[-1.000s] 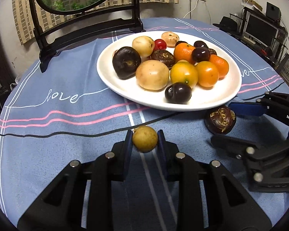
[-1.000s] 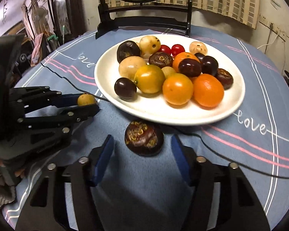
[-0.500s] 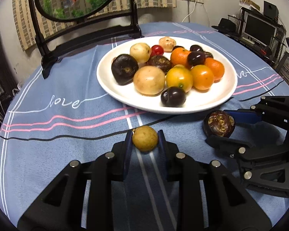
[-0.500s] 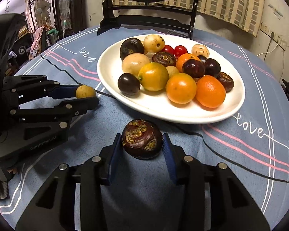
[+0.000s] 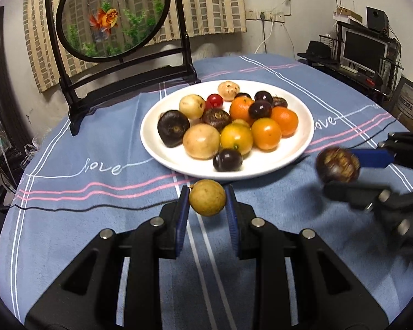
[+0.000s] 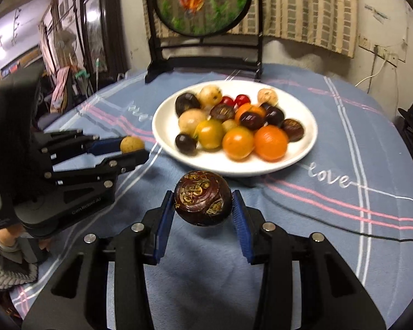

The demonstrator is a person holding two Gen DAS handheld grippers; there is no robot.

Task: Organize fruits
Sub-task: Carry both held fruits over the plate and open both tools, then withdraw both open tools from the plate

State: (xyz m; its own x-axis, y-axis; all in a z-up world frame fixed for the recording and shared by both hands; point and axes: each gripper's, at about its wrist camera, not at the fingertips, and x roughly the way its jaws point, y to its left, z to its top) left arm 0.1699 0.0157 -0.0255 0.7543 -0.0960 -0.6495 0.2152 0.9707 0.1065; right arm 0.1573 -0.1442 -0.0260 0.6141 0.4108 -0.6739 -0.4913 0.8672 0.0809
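My left gripper (image 5: 207, 202) is shut on a small tan round fruit (image 5: 207, 201), held off the cloth just in front of the white plate (image 5: 162, 151). My right gripper (image 6: 203, 209) is shut on a dark brown-purple fruit (image 6: 203, 202) with gold markings, lifted above the cloth near the plate (image 6: 303, 154). The plate holds several fruits: oranges, yellow and tan ones, dark purple ones, red cherry tomatoes. In the left wrist view the right gripper (image 5: 341, 170) and its dark fruit (image 5: 338, 165) show at the right; in the right wrist view the left gripper (image 6: 133, 150) and its tan fruit (image 6: 131, 144) show at the left.
A blue tablecloth (image 5: 82, 220) with pink and white stripes covers the round table. A black-framed oval goldfish screen (image 5: 113, 13) stands behind the plate. A thin black cable (image 6: 316, 217) crosses the cloth. A monitor (image 5: 364, 51) and clutter stand beyond the right edge.
The right gripper closed around the dark fruit and lifted it off the cloth. The left gripper rose a little with the tan fruit still in it.
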